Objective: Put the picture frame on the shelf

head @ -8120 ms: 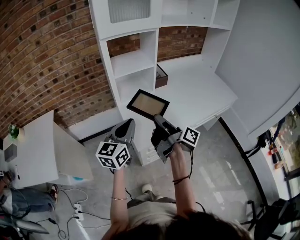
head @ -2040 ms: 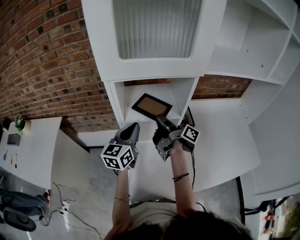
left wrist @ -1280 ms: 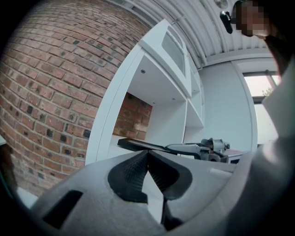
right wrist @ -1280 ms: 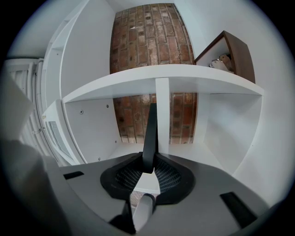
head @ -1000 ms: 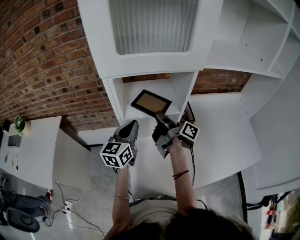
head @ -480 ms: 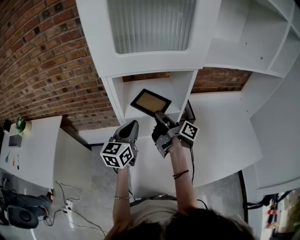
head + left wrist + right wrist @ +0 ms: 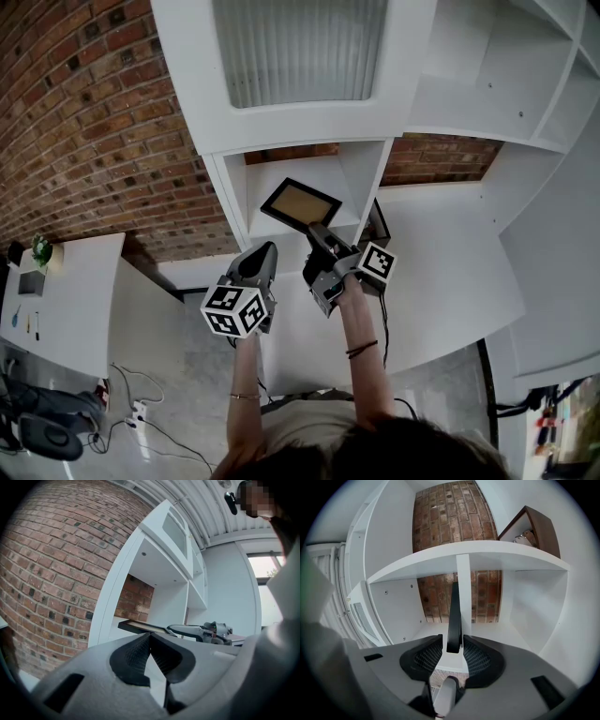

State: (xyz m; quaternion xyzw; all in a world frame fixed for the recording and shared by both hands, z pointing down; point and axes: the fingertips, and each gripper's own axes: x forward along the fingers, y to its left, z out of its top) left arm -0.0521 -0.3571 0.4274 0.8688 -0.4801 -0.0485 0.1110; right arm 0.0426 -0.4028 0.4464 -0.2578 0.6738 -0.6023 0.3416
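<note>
— While the right gripper [image 7: 317, 234] reaches into the shelf [image 7: 361, 178], does it grip?
— No. Its fingers have just been opening, with the picture frame [image 7: 302, 203] loose between them, inside the compartment. On the left gripper [image 7: 265, 251], fingers meet, empty.

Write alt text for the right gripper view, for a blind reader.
A dark picture frame shows edge-on between the right tool's jaws, which have just been opening, a gap at each side. Behind it, a white shelf, brick-backed.
</note>
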